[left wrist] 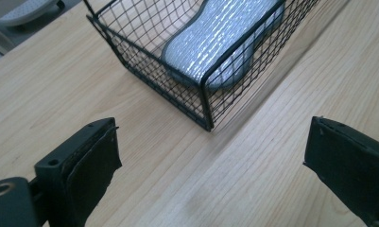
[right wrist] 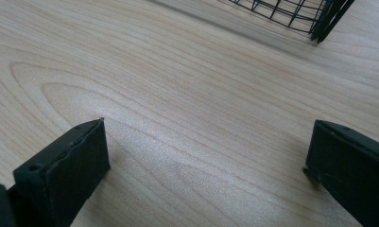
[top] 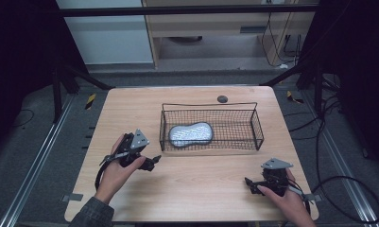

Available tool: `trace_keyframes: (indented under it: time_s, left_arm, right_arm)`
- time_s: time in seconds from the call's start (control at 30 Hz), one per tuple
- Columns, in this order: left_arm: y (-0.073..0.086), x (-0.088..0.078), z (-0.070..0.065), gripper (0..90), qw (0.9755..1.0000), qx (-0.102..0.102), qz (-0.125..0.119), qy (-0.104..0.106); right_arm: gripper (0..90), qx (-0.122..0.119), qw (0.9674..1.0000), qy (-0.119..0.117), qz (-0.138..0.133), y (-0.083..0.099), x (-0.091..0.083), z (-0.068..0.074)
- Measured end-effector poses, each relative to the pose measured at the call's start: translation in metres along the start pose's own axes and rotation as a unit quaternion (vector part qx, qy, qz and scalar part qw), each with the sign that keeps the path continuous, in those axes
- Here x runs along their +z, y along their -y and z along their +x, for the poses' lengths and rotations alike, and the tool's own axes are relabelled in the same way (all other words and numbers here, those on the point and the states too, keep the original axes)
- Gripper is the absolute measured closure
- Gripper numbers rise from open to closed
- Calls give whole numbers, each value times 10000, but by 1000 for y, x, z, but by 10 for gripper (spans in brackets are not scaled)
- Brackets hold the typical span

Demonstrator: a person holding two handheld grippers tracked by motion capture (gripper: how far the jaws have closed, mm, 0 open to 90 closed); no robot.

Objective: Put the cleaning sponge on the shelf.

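A black wire basket (top: 208,105) stands on the wooden table (top: 130,109), right of centre. Inside it lies a silvery, peanut-shaped pad (top: 191,134) with a dark grey rim. My left gripper (top: 151,163) is held just off the basket's near left corner, jaws wide open over bare wood. In the left gripper view the basket corner (left wrist: 203,99) and the pad (left wrist: 225,33) lie ahead of the open left gripper (left wrist: 211,142). My right gripper (top: 249,183) rests near the front right of the table, open with nothing between its jaws (right wrist: 208,146). The basket's corner (right wrist: 291,14) lies far ahead of it.
A small dark round disc (top: 222,99) sits near the table's far edge behind the basket. Bare wood stretches between the two grippers. Cables (top: 348,189) trail on the floor to the right, and black frame struts (top: 83,75) stand beyond the table's far corners.
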State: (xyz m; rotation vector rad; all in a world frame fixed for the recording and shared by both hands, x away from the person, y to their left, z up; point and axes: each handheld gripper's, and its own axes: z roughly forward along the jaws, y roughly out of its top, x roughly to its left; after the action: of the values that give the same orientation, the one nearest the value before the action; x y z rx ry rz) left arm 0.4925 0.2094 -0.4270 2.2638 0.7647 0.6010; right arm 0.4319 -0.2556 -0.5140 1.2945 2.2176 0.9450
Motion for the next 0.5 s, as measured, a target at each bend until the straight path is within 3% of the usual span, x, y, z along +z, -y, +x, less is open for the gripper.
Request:
trace_keyframes:
  time_s: [0.5]
  left_arm:
    - [28,16,23,36,9987,-298,352,-202]
  right_arm:
    - [3,0,10000,0,1,0,0,0]
